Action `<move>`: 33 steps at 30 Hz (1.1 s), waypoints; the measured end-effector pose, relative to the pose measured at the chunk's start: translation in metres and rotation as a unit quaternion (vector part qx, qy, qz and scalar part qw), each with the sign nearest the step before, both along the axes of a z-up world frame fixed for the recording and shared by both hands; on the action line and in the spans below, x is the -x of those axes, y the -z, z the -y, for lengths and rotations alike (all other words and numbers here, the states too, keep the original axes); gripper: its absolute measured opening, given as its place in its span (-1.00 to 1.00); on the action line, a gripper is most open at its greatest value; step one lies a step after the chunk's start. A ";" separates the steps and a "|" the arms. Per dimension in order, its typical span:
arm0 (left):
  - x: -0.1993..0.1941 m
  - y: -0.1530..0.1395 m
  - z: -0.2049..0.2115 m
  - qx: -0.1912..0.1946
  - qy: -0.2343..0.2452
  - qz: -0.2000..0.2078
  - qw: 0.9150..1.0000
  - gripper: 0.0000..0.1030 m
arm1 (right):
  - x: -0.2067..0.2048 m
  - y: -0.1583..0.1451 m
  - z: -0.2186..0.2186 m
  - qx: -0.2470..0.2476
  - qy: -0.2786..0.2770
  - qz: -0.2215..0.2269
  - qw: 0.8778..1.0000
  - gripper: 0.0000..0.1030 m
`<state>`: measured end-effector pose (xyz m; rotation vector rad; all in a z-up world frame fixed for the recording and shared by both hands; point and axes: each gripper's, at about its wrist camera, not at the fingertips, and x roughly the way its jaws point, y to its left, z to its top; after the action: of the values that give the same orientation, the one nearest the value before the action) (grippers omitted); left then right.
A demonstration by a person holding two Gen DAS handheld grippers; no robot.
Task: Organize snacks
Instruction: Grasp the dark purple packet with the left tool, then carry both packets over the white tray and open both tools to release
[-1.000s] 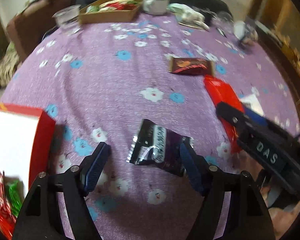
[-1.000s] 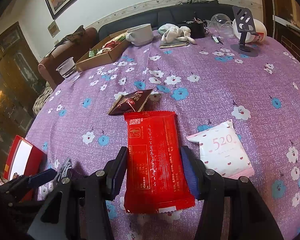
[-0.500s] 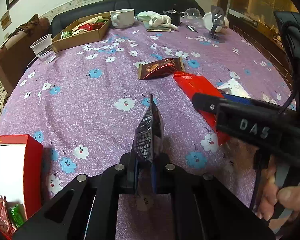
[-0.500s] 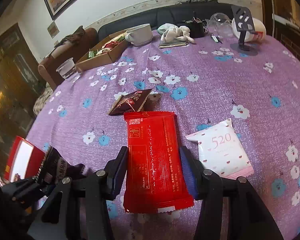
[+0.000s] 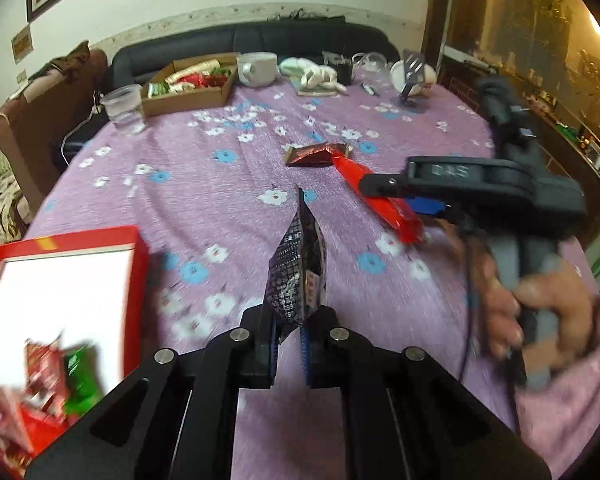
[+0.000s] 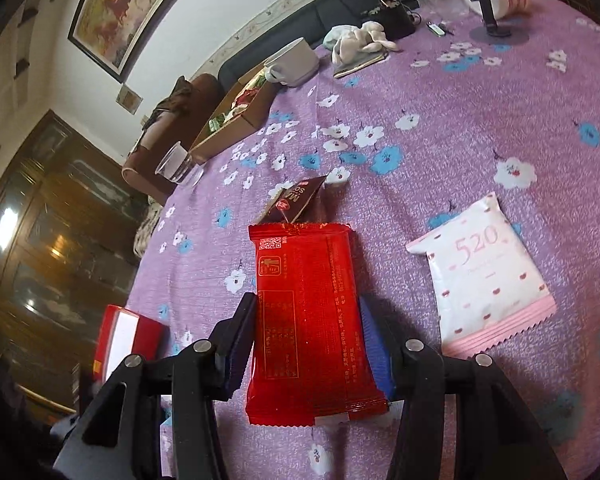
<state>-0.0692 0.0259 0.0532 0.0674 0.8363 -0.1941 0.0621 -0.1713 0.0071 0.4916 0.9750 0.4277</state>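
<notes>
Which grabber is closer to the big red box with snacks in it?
Left. The left gripper, holding a black snack packet, is right beside the red box. The right gripper is farther off, around the red packet.

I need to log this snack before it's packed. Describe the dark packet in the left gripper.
The dark packet is a small glossy foil pouch, black with fine white print and a small red-and-white label low on one side. It stands upright, edge toward the camera, pinched at its bottom between the left gripper's fingers, clear of the purple tablecloth.
</notes>
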 end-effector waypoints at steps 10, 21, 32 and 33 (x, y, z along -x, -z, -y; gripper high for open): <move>0.063 -0.021 -0.079 0.028 -0.034 0.029 0.999 -0.87 | 0.025 -0.014 -0.011 -0.033 0.015 0.001 0.999 -0.01; 0.097 -0.031 -0.160 0.058 -0.098 0.067 0.991 -0.87 | 0.086 -0.048 -0.119 -0.057 -0.071 0.039 0.995 -0.02; 0.106 -0.013 -0.200 0.071 -0.128 0.053 0.988 -0.87 | 0.126 -0.062 -0.215 -0.031 -0.155 0.051 0.986 -0.02; 0.106 -0.012 -0.200 0.072 -0.127 0.050 0.988 -0.87 | 0.129 -0.060 -0.223 -0.027 -0.163 0.048 0.985 -0.02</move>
<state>-0.1750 0.2260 0.0647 -0.1638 0.7211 -0.0096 -0.0664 0.0513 0.0666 0.3561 0.9544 0.7660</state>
